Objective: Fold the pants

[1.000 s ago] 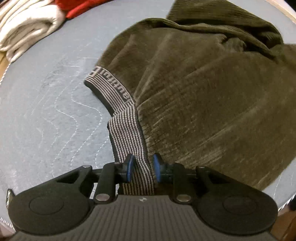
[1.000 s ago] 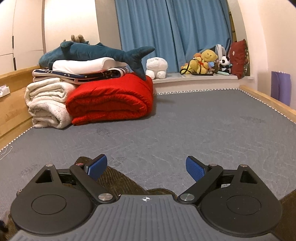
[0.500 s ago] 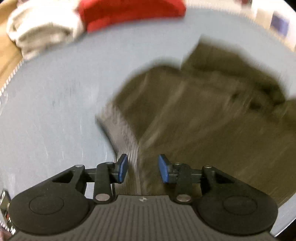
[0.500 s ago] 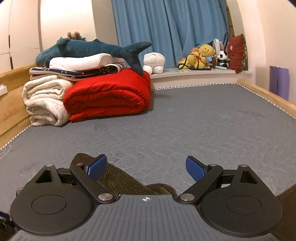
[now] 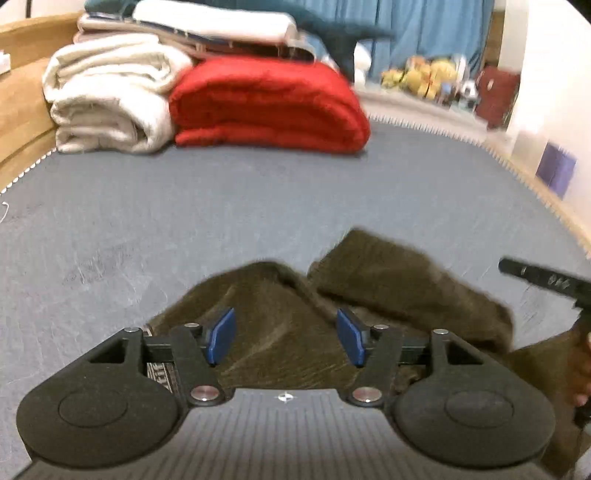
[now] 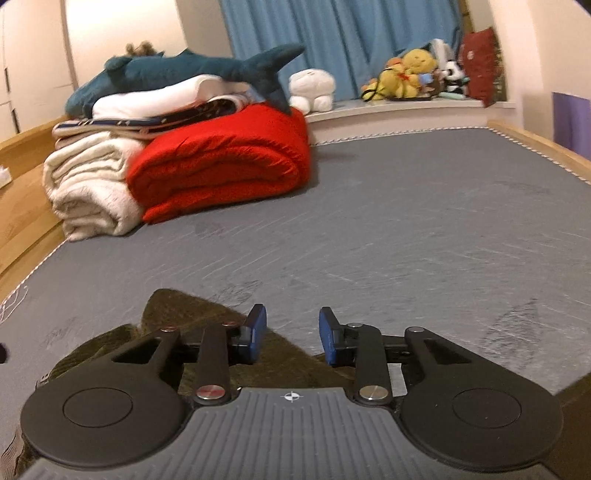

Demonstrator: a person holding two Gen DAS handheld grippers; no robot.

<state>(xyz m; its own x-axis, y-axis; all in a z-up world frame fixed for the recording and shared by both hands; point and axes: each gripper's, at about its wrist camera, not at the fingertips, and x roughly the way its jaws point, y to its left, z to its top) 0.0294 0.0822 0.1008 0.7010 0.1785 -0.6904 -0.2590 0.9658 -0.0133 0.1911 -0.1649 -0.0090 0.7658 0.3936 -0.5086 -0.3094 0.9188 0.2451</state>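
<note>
Left gripper (image 5: 286, 336): blue-padded fingers spread wide, nothing between them; it hangs above the pants, pointing toward the far end of the bed.
Right gripper (image 6: 291, 334): fingers partly parted with a clear gap and nothing caught in it, low over the near edge of the pants.
Pants (image 5: 295, 325): olive-brown corduroy, lying rumpled on the gray mattress (image 5: 184, 221); in the left view they fill the space under and beyond the fingers, from about 9 o'clock round to 3 o'clock of the gripper.
Fold: a thicker doubled-over part (image 5: 402, 284) sits at about 1 o'clock from the left gripper.
Waistband (image 5: 159, 371): striped, lettered strip showing just beneath the left finger at about 8 o'clock.
Pants in right view (image 6: 184, 314): cloth lies mostly at 9 to 11 o'clock of the gripper and passes under both fingers; bare mattress (image 6: 443, 240) lies from 12 to 3 o'clock.
Background: red quilt (image 6: 221, 166) folded at 11 o'clock, touching a rolled cream blanket (image 6: 88, 188) to its left; a plush shark (image 6: 192, 70) lies atop the stack.
Far ledge: soft toys (image 6: 410, 74) before a blue curtain (image 6: 332, 33) at 1 o'clock.
Edge of left view: a dark object (image 5: 546, 282) at 3 o'clock, too blurred to identify.
</note>
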